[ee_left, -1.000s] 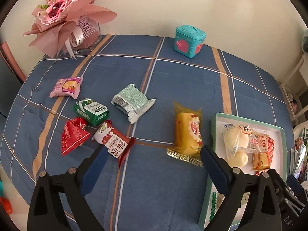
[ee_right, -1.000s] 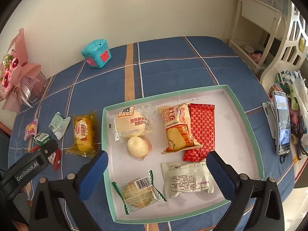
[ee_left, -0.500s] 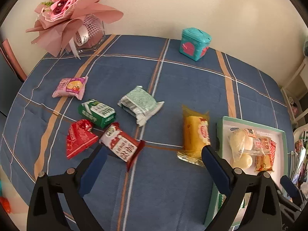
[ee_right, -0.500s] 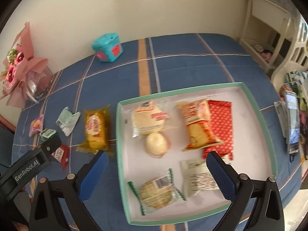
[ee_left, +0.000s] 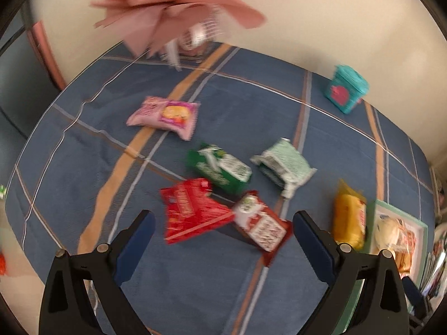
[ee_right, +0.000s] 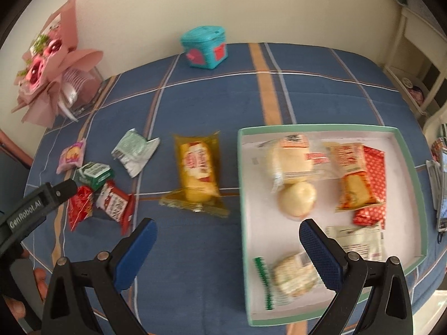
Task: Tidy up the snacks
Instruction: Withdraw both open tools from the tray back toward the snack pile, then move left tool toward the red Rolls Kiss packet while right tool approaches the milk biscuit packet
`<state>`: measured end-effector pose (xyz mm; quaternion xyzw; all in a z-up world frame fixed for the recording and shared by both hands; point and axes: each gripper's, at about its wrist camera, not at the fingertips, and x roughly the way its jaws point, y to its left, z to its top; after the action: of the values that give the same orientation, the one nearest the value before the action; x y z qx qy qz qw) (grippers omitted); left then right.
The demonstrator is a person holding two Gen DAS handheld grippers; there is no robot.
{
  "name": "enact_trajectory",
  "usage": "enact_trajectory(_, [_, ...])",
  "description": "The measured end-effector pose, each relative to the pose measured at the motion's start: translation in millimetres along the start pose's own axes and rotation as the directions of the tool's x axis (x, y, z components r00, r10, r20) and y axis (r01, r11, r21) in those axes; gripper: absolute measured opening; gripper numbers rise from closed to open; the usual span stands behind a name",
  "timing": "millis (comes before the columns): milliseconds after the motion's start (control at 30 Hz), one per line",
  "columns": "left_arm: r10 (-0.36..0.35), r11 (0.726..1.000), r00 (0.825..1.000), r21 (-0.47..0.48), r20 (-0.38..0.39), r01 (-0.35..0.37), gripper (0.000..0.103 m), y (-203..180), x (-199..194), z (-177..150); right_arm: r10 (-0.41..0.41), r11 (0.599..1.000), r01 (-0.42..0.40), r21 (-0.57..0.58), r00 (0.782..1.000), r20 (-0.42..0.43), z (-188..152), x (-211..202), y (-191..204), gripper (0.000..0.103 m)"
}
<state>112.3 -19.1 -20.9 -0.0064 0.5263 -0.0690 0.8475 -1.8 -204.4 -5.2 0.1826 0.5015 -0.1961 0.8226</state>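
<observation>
Left wrist view showed the left gripper [ee_left: 222, 224] held above the blue plaid tablecloth [ee_left: 223, 111], its jaws spread wide with nothing between them. From left to right beyond it lay a pink packet [ee_left: 164, 115], a red packet [ee_left: 192, 209] just ahead of the fingers, a green carton [ee_left: 220, 169] touching it, a red-and-white packet [ee_left: 261, 223] leaning on both, a pale green wrapper [ee_left: 285, 164] a little apart, and a yellow cake packet [ee_left: 349, 220] just beside the tray's edge. A pink bouquet [ee_left: 173, 0] stood at the back left and a teal box [ee_left: 346, 89] at the back right. Everything in this view was blurred.

From the right wrist, the right gripper [ee_right: 227, 236] likewise stood fully open and empty, one finger over the cloth, the other over the green-rimmed tray [ee_right: 241, 195]. The same loose snacks lay at the left, the left tool reaching toward them. Inside the tray sat a wrapped bun [ee_right: 290, 159], a round bun [ee_right: 297, 199] touching it, an orange cake packet [ee_right: 353, 176] overlapping a red polka-dot packet [ee_right: 374, 173], a white sachet [ee_right: 360, 241], and a green-edged cracker pack [ee_right: 290, 277] nearest the fingers.
</observation>
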Motion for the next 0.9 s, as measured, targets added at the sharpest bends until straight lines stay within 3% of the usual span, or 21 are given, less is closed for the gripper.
enact_trajectory(467, [0.018, 0.99, 1.0, -0.144, 0.011, -0.016, 0.099, 70, 1, 13, 0.041, 0.995, -0.045, -0.086, 0.998, -0.048, -12, 24, 69, 0.103])
enact_trajectory(900, [-0.002, 0.986, 1.0, -0.168, -0.023, -0.002, 0.099, 93, 15, 17, 0.079, 0.993, -0.083, -0.087, 0.995, -0.056, -11, 46, 94, 0.103])
